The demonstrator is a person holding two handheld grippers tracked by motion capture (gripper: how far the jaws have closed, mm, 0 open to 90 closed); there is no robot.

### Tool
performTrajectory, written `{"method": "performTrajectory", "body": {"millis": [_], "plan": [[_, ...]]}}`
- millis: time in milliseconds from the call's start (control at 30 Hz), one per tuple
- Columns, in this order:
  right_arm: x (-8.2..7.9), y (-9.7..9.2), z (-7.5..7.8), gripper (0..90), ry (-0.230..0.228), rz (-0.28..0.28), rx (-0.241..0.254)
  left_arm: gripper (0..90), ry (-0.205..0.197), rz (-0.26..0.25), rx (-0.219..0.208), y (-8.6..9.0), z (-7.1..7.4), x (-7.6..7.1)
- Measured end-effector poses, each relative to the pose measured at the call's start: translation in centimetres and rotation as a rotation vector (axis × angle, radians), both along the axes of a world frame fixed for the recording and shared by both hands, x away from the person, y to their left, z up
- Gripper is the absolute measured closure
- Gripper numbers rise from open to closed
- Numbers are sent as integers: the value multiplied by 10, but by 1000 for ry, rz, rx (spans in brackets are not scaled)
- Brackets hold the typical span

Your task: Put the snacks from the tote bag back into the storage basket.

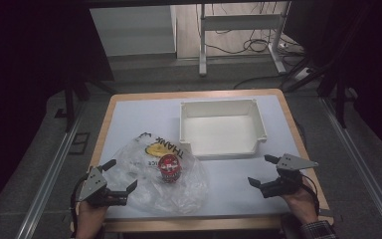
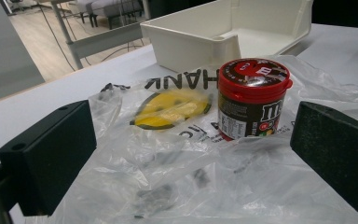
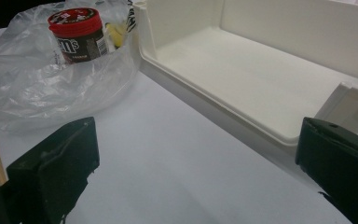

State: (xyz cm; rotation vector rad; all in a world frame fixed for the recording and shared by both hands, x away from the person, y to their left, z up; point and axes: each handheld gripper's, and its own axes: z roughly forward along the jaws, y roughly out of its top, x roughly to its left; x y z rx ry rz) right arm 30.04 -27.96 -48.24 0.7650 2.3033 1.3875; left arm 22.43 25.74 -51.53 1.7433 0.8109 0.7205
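High view: red-lidded candy jar [image 1: 170,168] upright on clear bag [image 1: 179,191], both grippers' jaws apart

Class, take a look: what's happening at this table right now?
A person holds a gripper in each hand, both open and holding nothing. The left gripper sits at the edge of a clear plastic bag, on which a red-lidded candy jar stands upright. The right gripper hovers near an empty white bin.
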Motion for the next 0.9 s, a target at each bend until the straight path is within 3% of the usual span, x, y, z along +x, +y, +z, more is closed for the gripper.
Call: {"method": "performTrajectory", "body": {"millis": [467, 733, 900], "plan": [[2, 8, 1, 0, 2, 37, -31, 1, -1, 1, 0, 0, 0, 0], [2, 13, 0, 0, 24, 90, 16, 1, 1, 0, 1, 0, 0, 0], [3, 16, 0, 0, 21, 83, 26, 1, 0, 0, 2, 0, 0, 0]]}}
